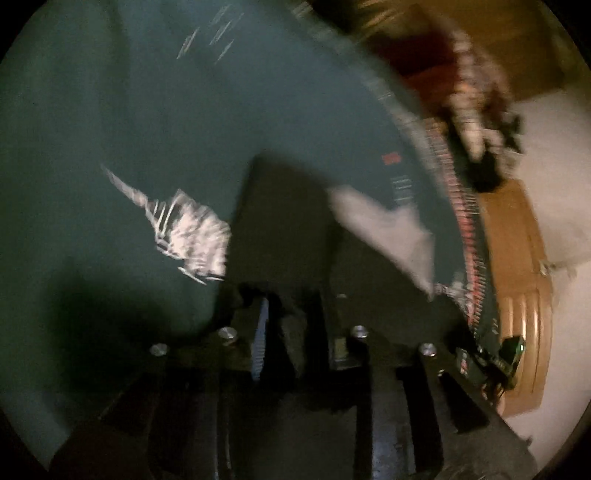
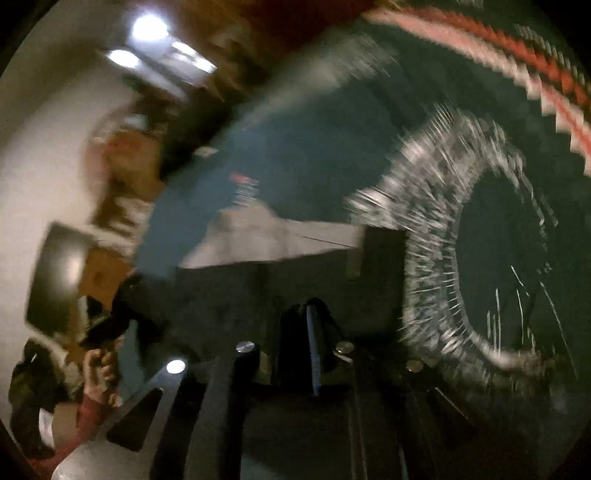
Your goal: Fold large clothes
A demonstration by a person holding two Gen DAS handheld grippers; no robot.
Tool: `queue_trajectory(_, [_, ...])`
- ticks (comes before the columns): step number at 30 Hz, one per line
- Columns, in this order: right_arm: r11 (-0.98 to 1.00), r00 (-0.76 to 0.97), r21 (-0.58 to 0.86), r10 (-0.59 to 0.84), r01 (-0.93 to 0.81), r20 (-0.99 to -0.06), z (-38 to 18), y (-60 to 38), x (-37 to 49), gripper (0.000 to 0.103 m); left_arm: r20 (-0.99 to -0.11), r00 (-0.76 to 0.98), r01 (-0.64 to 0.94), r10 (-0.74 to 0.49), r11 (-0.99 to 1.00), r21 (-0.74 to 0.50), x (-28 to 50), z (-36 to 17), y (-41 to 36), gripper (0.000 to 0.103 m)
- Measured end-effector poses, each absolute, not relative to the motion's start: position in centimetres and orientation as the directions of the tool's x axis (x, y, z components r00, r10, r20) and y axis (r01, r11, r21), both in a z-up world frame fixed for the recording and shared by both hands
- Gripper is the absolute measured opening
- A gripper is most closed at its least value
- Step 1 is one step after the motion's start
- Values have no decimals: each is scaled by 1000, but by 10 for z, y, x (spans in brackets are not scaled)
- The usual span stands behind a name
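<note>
My left gripper (image 1: 291, 236) and right gripper (image 2: 321, 258) both angle down over the teal cloth (image 1: 110, 110) — jaws narrowly parted, blurred.

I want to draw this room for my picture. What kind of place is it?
Probably a room in a home, though the pictures are blurry. There is a big dark green cloth with a red and white patterned edge, a wooden door, plain white walls and bright lights.
</note>
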State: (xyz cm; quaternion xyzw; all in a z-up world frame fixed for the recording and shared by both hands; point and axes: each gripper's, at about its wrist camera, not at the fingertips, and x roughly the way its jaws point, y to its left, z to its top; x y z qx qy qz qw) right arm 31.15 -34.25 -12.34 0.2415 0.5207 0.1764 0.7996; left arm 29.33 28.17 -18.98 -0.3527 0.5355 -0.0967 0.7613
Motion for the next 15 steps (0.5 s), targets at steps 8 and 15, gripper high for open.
queue_trajectory(8, [933,537,360,316,-24,-782,-139,-340,311,43,-662,554,-134,-505,731,-669,257,-151,295,27])
queue_trajectory(15, [940,535,300,338,-159,-774,-139,-277,296,43,-668,715,-144,-208,890,-432,221,-109,289,54])
